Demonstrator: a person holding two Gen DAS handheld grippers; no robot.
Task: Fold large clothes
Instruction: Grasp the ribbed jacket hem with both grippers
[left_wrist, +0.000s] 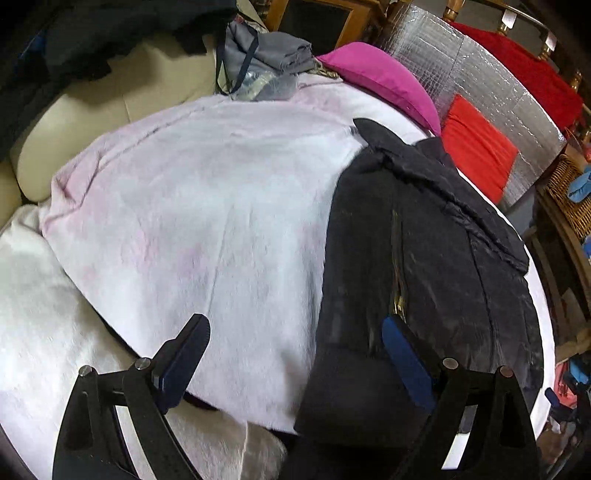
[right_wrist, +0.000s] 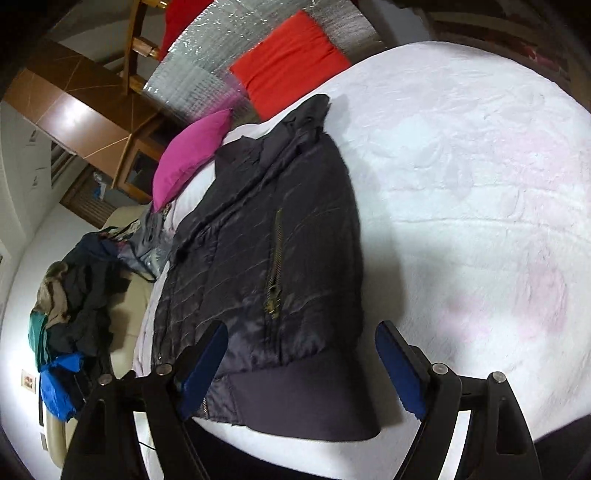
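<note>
A black quilted jacket (left_wrist: 424, 258) (right_wrist: 266, 266) with a brass zipper (right_wrist: 275, 266) lies folded lengthwise on a fluffy white-pink blanket (left_wrist: 207, 206) (right_wrist: 461, 184). Its ribbed hem (right_wrist: 295, 402) is nearest to me, and its collar points toward the pillows. My left gripper (left_wrist: 295, 350) hovers open over the jacket's left edge and the blanket, with its right finger (left_wrist: 404, 354) above the dark fabric. My right gripper (right_wrist: 301, 365) stands open just above the hem, straddling it, and its pads touch nothing that I can see.
A magenta pillow (left_wrist: 384, 77) (right_wrist: 192, 155), a red cushion (left_wrist: 476, 147) (right_wrist: 291, 55) and a silver foil panel (left_wrist: 480, 77) line the far edge. Loose clothes (right_wrist: 74, 295) are piled on a cream sofa (left_wrist: 74, 122). A grey bag (left_wrist: 258, 62) lies nearby. A wicker basket (left_wrist: 569, 199) stands at the right.
</note>
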